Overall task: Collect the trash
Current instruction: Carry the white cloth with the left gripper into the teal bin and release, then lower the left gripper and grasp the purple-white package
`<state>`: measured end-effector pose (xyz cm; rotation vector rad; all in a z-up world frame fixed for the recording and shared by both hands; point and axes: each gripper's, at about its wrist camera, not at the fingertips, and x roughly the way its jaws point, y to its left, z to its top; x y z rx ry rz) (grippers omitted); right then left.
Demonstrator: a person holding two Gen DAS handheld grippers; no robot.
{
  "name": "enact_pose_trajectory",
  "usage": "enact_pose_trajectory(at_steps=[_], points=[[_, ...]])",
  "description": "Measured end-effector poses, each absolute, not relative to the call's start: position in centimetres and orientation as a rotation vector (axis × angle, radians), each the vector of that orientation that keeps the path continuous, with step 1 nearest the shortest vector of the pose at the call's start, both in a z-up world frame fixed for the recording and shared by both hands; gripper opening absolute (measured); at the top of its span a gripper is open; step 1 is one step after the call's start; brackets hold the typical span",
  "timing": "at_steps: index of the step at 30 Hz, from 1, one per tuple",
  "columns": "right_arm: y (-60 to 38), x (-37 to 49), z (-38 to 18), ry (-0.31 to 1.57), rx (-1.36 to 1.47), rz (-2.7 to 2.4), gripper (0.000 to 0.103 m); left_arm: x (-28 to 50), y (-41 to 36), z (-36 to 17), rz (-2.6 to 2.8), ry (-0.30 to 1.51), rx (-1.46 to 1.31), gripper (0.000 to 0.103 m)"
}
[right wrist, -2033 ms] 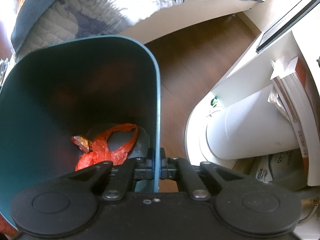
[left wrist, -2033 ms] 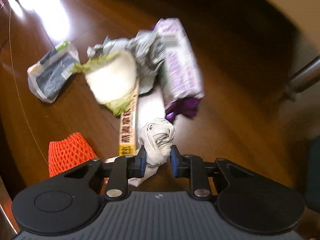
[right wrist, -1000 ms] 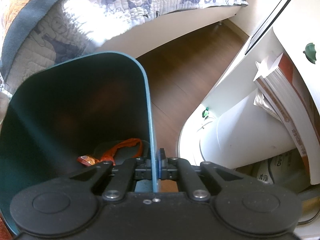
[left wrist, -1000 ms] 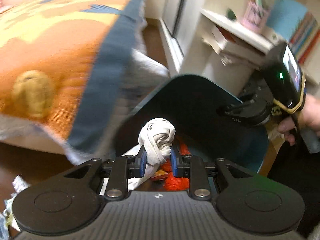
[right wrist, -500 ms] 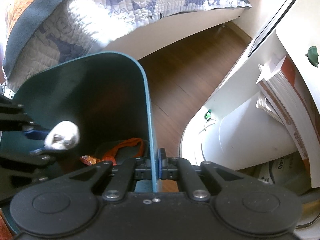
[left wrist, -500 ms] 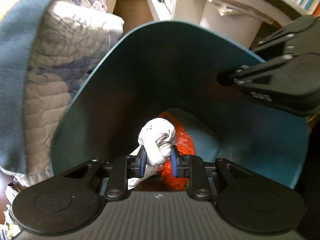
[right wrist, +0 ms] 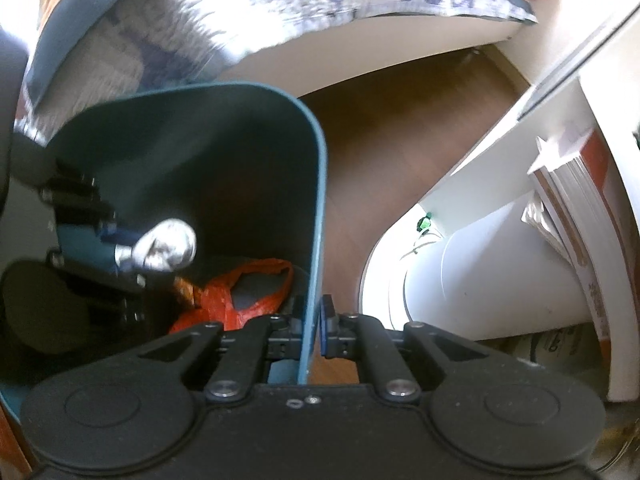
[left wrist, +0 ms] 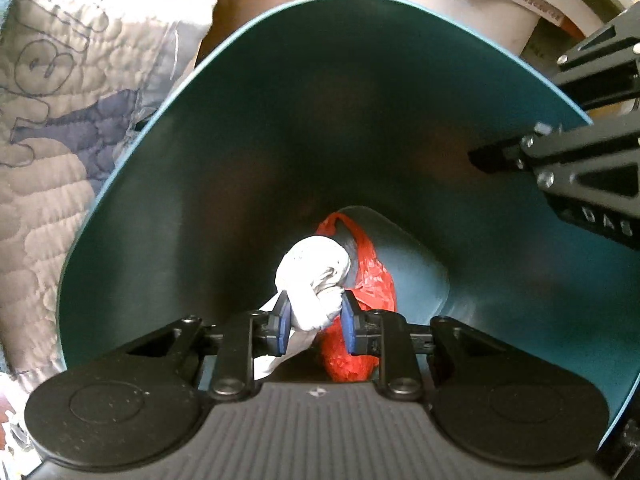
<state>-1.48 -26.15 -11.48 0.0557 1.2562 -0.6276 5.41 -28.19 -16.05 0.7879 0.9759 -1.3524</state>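
White crumpled tissue [left wrist: 316, 280] sits pinched in the left tool [left wrist: 314, 322], poised inside the teal bin [left wrist: 240, 160], not yet dropped. Below lies a red plastic bag [left wrist: 370, 280], already binned. The right tool [right wrist: 312, 330] clamps the bin's rim.

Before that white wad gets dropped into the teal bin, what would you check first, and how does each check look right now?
1. White wad clamped in the left tool: ok.
2. Wad inside the mouth of the teal bin: ok.
3. Right tool shut on the bin wall, steadying it: ok, though the outer pad looks barely touching.
4. Room in the bin, only a red bag at the bottom: ok.
5. Right tool clear of the wad's fall: ok.
6. Wad will drop freely, not cling to the pads: cannot tell.
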Motion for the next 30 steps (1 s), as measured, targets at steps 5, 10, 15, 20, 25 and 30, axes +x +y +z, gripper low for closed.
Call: enact_pose_trajectory(at_steps=[5,10,15,20,25,30], points=[[-25.6,-0.8,-11.6,1.317,-0.005,-0.568,0.007,6.1,-27.8,-15.4,-1.364,0.995,0.766,0.03],[-24.7,0.0,-11.8,1.365,-0.075,-0.514,0.008,6.3,-27.4,-14.4,-1.378,0.982,0.75,0.065],[-24.8,0.5,-11.8,1.375,-0.085,-0.493,0.009,7.0,-26.6,-12.2,-1.409,0.977,0.721,0.068],[-24.3,0.3,-11.4,1.378,-0.091,-0.483,0.009,9.1,-23.9,-9.1,-1.438,0.957,0.657,0.068],[-24.3,0.1,-11.3,1.376,-0.086,-0.484,0.009,11.8,-19.4,-5.6,-1.415,0.897,0.593,0.068],[-24.2,0.1,-11.1,1.375,-0.078,-0.486,0.009,15.9,-14.6,-4.0,-1.263,0.887,0.518,0.069]])
